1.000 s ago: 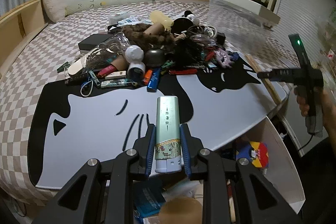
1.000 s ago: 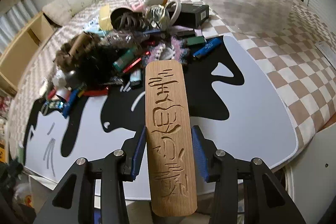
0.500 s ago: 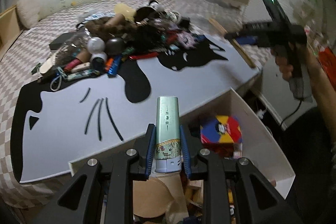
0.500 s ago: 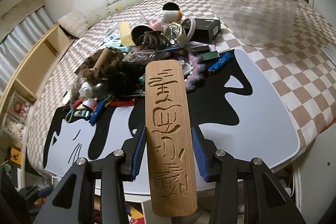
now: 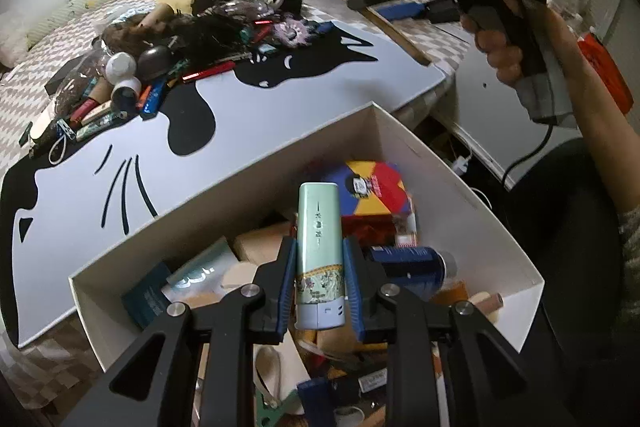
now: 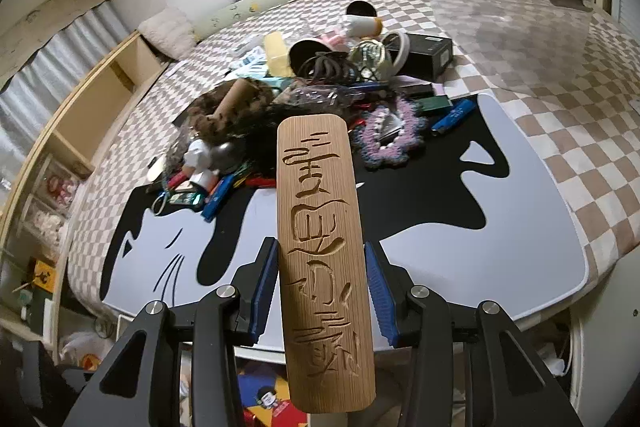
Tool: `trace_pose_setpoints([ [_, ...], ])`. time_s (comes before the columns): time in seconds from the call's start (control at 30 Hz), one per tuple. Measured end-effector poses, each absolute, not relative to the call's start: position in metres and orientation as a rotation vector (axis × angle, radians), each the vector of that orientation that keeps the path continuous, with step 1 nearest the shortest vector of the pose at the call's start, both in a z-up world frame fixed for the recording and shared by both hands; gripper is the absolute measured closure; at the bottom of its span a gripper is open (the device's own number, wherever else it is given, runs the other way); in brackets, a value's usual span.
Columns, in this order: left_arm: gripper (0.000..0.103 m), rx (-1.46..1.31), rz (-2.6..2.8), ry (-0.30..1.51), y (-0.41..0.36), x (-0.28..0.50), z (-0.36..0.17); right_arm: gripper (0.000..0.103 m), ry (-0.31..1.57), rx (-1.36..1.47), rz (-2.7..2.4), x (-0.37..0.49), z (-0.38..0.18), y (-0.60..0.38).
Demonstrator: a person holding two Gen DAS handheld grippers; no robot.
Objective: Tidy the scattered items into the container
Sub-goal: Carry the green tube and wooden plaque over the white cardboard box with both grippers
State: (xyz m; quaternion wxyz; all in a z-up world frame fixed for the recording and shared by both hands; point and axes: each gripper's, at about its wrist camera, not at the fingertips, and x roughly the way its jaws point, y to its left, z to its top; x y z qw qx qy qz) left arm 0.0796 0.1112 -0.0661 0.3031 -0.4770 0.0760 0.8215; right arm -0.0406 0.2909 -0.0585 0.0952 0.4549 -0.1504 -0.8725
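On wooden plaque [image 6: 326, 263]: carved characters.

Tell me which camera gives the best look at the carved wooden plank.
The right wrist view: the carved wooden plank fills the centre, carving facing the camera, clamped between the right gripper. The left wrist view shows it only as a thin, edge-on strip sticking out of that gripper over the mat's far side.

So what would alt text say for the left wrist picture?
The left gripper grips a pale green lighter above a white box already full of odds and ends. Behind lies a cat-patterned mat with a pile of clutter.
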Motion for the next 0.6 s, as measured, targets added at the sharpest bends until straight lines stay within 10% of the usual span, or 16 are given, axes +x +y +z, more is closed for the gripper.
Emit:
trace_pose_setpoints([
  [0.6, 0.080, -1.422, 2.185, 0.139, 0.092, 0.091, -0.088, 0.059, -0.432, 1.312, -2.336, 0.018, -0.063, 0.231],
])
